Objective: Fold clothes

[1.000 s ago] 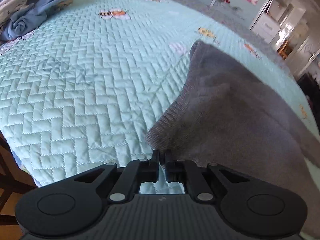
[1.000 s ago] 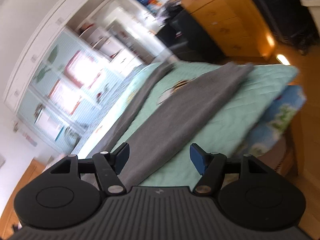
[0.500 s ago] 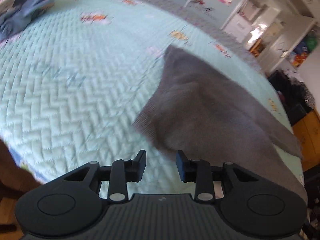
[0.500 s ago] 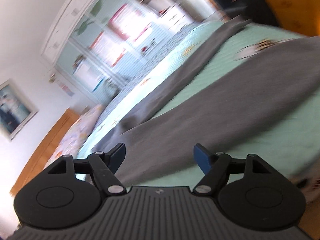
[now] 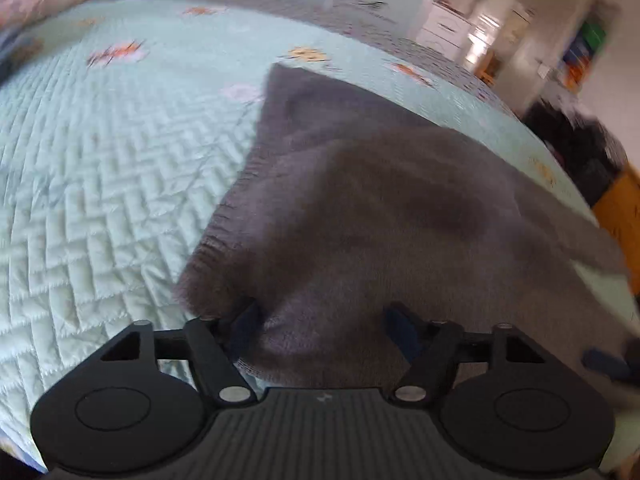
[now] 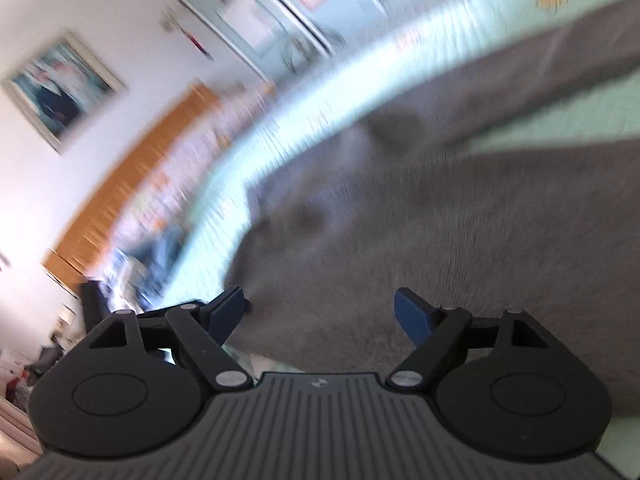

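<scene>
1. We've got a grey knit garment point(image 5: 384, 208) spread on the bed, on a mint quilted bedspread point(image 5: 100, 184). It looks like a sweater, with a ribbed edge at the near left corner and what may be a sleeve trailing off to the right, but we can't call the type for sure.
2. Progress-wise: it's lumpy and partly doubled over itself in the middle, definitely not a neat folded stack. Whether that's a fold in the making or just how it landed, we can't tell.
3. Our left hand-held gripper point(image 5: 320, 326) has its jaws wide apart right at the near hem, holding nothing. The cloth bunches against the left finger.
4. Our right hand-held gripper point(image 6: 320, 312) is also spread wide and empty, low over the same grey cloth point(image 6: 440, 248).
5. Around us: a wooden headboard point(image 6: 132, 184), a framed picture point(image 6: 60, 88), and a blue clothes pile point(image 6: 156, 256) further up the bed. Nothing's blocking the garment; the right view is very blurry, though.
</scene>
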Demonstrator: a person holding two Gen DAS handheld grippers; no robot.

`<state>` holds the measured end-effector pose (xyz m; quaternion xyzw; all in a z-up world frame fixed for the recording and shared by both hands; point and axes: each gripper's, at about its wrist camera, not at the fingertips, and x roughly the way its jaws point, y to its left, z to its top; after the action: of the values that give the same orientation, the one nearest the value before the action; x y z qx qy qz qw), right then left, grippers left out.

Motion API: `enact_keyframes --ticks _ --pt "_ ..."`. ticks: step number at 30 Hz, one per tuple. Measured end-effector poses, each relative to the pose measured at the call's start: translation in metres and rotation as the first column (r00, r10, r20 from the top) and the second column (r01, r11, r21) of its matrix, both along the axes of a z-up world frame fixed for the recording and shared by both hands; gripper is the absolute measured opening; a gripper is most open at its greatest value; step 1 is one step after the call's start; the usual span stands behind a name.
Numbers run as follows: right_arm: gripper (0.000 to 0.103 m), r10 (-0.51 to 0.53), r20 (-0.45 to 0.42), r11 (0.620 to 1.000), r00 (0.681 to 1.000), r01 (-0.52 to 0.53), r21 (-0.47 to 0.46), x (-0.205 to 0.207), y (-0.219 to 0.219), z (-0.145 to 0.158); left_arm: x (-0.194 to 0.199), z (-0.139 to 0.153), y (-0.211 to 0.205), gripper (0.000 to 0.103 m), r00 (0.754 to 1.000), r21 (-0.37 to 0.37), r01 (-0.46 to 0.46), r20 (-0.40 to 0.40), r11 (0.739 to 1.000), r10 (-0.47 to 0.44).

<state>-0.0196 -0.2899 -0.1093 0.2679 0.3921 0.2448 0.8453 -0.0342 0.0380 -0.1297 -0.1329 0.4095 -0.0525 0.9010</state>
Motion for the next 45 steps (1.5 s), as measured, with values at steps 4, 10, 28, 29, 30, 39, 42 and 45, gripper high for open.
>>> enact_keyframes --ticks 4,10,28,29,30,39,42,45 --pt "0.083 0.01 0.02 0.998 1.0 -0.009 -0.058 0.013 0.025 0.013 -0.012 0.021 0.016 0.078 0.995 -0.139 0.081 0.071 0.987 -0.071" --pt "0.083 0.147 0.202 0.957 0.968 -0.087 -0.277 0.052 0.096 0.06 -0.002 0.036 0.059 0.082 0.96 -0.064 -0.23 0.149 0.971 0.237" --pt "0.088 0.335 0.198 0.665 0.921 -0.083 -0.742 0.178 0.313 0.032 0.017 -0.009 0.098 0.083 0.954 -0.053 -0.223 0.195 0.973 0.229" --pt "0.088 0.331 0.19 0.673 0.924 -0.09 -0.734 0.177 0.309 0.031 0.019 -0.01 0.098 0.084 0.957 -0.055 -0.205 0.199 0.977 0.212" --pt "0.088 0.322 0.19 0.678 0.927 -0.086 -0.73 0.175 0.304 0.029 0.019 -0.011 0.097 0.084 0.96 -0.055 -0.182 0.205 0.982 0.19" --pt "0.101 0.212 0.209 0.691 0.955 0.005 -0.723 0.144 0.198 -0.01 0.026 -0.017 0.085 0.091 0.972 -0.057 -0.08 0.216 0.995 0.091" --pt "0.102 0.16 0.207 0.776 0.965 0.006 -0.63 0.151 0.17 -0.022 0.027 -0.018 0.08 0.091 0.971 -0.068 -0.043 0.231 0.997 0.058" --pt "0.102 0.148 0.221 0.808 0.964 0.011 -0.589 0.151 0.162 -0.028 0.028 -0.018 0.075 0.091 0.967 -0.088 0.005 0.253 0.996 0.018"
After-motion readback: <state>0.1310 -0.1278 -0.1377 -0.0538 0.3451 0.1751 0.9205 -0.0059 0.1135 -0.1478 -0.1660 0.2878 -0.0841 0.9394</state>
